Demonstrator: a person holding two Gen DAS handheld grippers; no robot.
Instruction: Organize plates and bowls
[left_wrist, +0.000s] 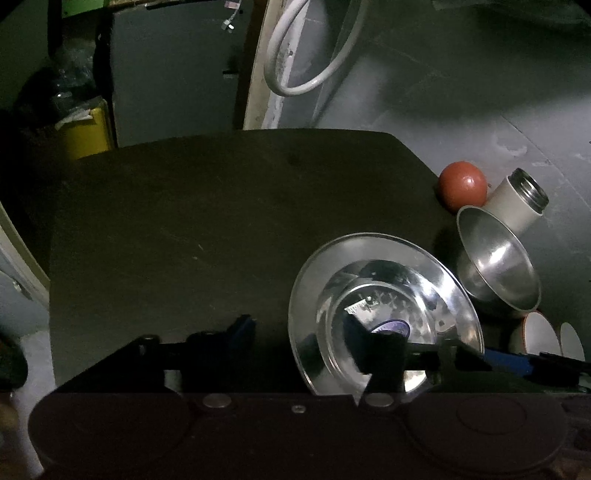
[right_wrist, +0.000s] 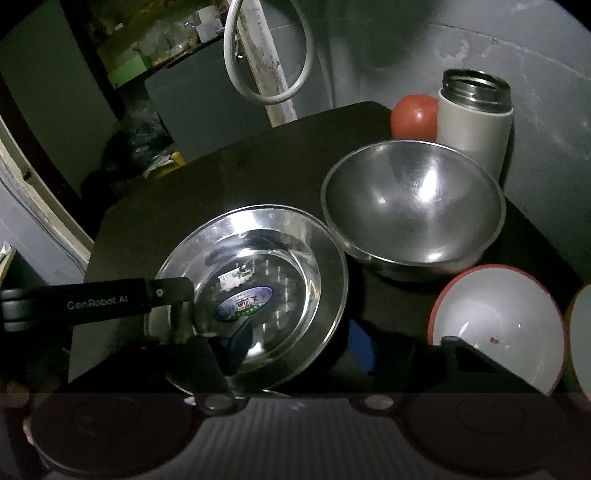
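Steel, shiny round plate (right_wrist: 255, 291) lower centre, beside rounded steel bowl (right_wrist: 413, 210). Left gripper (left_wrist: 306, 336) spread wide, one finger over plate; right gripper (right_wrist: 295, 350) likewise spread. Likely to skid on closing.

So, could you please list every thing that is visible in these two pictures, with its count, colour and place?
steel plate: one, shiny silver with a blue sticker, near the front of the table.
steel bowl: one, silver, behind and right of the plate.
white bowl: one, white with a reddish rim, front right; a second similar rim shows at the right edge.
flask: one, white with an open metal mouth, far right corner.
red ball: one, red, round, left of the flask; I cannot tell what it is.
table: one, dark.
hose: one, white, looped on the wall behind.
left gripper: black, open, one finger over the plate.
right gripper: black, open, at the plate's near edge.
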